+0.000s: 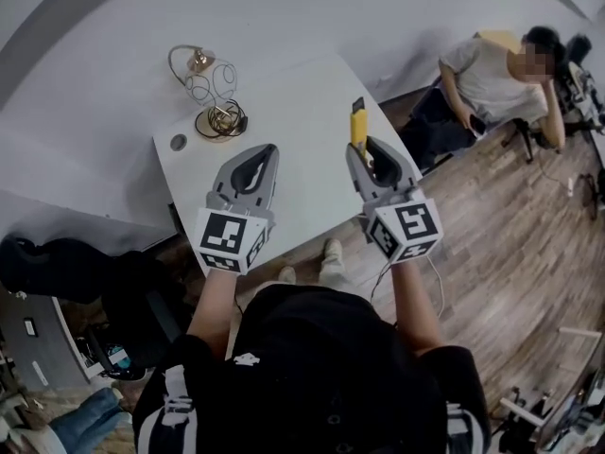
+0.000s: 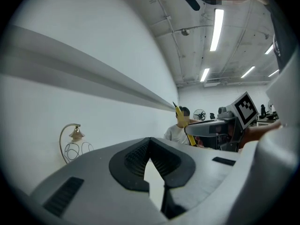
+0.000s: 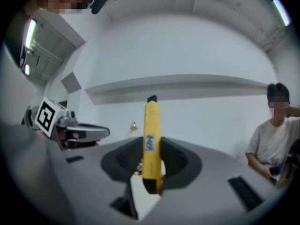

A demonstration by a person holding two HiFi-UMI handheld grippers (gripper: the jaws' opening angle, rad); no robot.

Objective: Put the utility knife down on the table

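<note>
A yellow utility knife [image 1: 358, 126] with a black tip stands upright between the jaws of my right gripper [image 1: 365, 149], which is shut on its lower part. It hangs over the right side of the white table [image 1: 293, 102]. In the right gripper view the knife [image 3: 151, 135] rises straight out of the gripper [image 3: 151, 168]. My left gripper [image 1: 266, 155] hovers over the table's front middle, its tips together and nothing held. The left gripper view shows those tips [image 2: 150, 143] meeting, with the knife [image 2: 180, 113] off to the right.
A brass desk lamp with wire loops [image 1: 212, 91] stands at the table's back left, near a round cable hole [image 1: 178, 142]. A person [image 1: 492, 76] sits on a chair past the table's right edge. Dark bags [image 1: 66, 270] lie on the floor at left.
</note>
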